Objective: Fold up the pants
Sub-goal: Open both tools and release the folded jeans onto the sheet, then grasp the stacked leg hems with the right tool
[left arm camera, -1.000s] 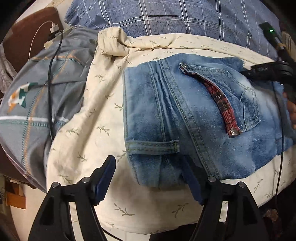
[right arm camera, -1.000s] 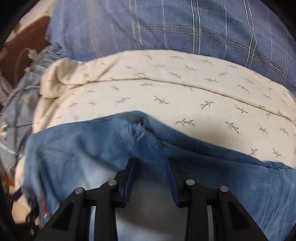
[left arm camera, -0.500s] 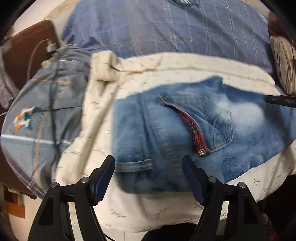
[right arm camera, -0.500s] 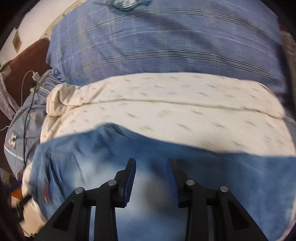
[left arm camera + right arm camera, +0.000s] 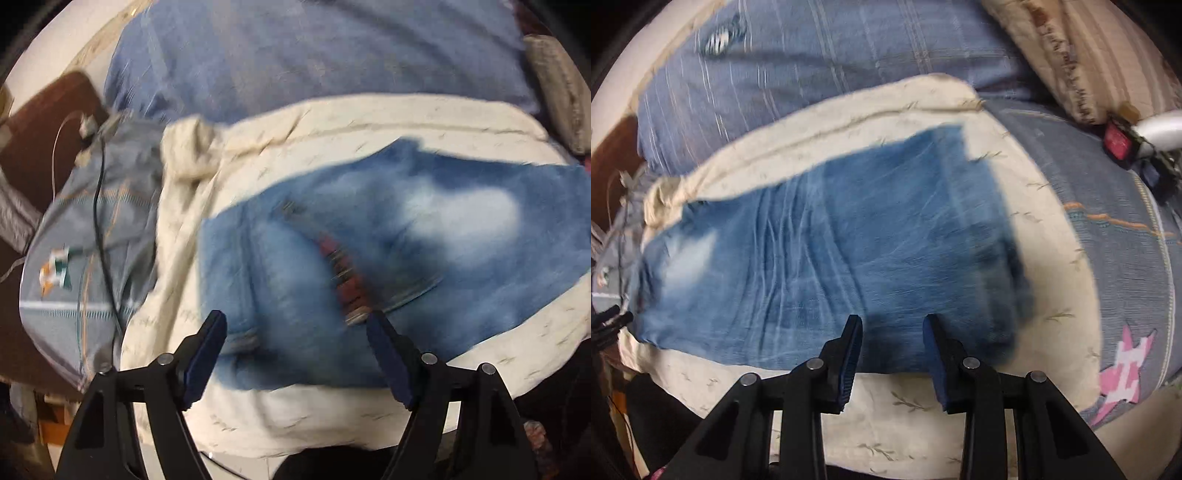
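Now jeans (image 5: 820, 266) flat on cream sheet (image 5: 897, 417); left gripper (image 5: 295, 354) jaws just spreading — empty; right gripper (image 5: 892, 354) jaws apart, empty.

Faded blue pants (image 5: 820, 266) on cream leaf-sprigged sheet (image 5: 886, 417).

Faded blue jeans (image 5: 820, 266) — folded lengthwise, flat on cream cloth (image 5: 894, 417).

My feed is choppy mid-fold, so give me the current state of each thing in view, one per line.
jeans: lying flat on the cream sheet, in no jaws' grip.
cream sheet: spread under the jeans, bunched at one corner.
left gripper: jaws open, just been opening, above the jeans' waist end, holding nothing.
right gripper: jaws narrowly parted, nothing between them.
black cable: draped over the grey pillow.
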`<move>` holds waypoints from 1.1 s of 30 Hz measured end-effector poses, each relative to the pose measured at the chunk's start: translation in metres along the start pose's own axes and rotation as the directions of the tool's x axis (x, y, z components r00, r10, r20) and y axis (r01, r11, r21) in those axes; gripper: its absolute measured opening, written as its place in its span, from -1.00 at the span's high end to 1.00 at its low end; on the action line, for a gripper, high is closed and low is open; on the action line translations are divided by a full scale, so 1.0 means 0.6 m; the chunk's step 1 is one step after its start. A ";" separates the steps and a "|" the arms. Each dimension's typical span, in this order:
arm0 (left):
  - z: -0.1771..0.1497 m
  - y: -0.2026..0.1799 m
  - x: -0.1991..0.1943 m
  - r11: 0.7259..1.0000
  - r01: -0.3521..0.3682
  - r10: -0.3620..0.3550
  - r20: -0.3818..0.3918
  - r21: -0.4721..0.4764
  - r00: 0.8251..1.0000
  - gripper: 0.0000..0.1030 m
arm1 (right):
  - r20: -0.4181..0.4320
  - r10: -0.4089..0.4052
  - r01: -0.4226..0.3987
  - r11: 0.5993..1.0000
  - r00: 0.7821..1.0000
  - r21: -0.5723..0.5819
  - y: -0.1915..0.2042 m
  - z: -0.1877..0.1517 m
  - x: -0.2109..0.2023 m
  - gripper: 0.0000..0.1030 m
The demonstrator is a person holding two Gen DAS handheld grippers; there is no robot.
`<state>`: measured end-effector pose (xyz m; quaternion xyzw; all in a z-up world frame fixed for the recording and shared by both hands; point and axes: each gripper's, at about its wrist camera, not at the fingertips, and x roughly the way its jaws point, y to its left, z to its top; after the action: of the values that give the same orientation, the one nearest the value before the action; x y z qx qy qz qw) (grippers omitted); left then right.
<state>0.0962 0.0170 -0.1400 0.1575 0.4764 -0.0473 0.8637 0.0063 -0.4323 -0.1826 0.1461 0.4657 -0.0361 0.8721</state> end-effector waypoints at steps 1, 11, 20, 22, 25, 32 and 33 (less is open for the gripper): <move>0.007 -0.014 -0.002 1.000 0.008 -0.008 0.009 0.010 1.000 -0.54 | 0.034 0.012 -0.012 1.000 0.999 0.004 -0.002 0.008 -0.009 0.27; 0.018 -0.142 0.078 0.994 0.089 -0.083 -0.102 0.058 0.991 -0.61 | 0.091 0.089 -0.100 0.986 0.992 0.130 0.003 0.124 0.069 0.27; 0.027 -0.161 0.048 0.990 0.085 -0.075 -0.085 0.116 0.994 -0.65 | 0.239 0.217 -0.292 0.893 0.946 0.344 -0.111 0.073 0.042 0.27; 0.034 -0.177 0.032 0.986 0.110 -0.104 -0.052 0.126 0.993 -0.65 | 0.267 0.244 -0.330 0.875 0.932 0.354 -0.129 0.051 0.015 0.27; 0.051 -0.210 0.012 0.977 0.171 -0.170 -0.018 0.131 0.985 -0.65 | 0.303 0.336 -0.438 0.811 0.892 0.389 -0.164 0.005 -0.019 0.10; 0.112 -0.329 -0.002 0.947 0.268 -0.273 0.000 0.177 0.962 -0.65 | 0.277 0.350 -0.442 0.781 0.895 0.440 -0.203 -0.019 -0.009 -0.29; 0.121 -0.349 -0.003 0.943 0.278 -0.282 -0.002 0.183 0.959 -0.65 | 0.272 0.357 -0.446 0.778 0.894 0.443 -0.206 -0.018 -0.004 -0.29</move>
<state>0.1053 -0.2041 -0.1498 0.1655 0.4771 -0.2147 0.8360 -0.0285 -0.5475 -0.2140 0.4564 0.3213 0.0209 0.8295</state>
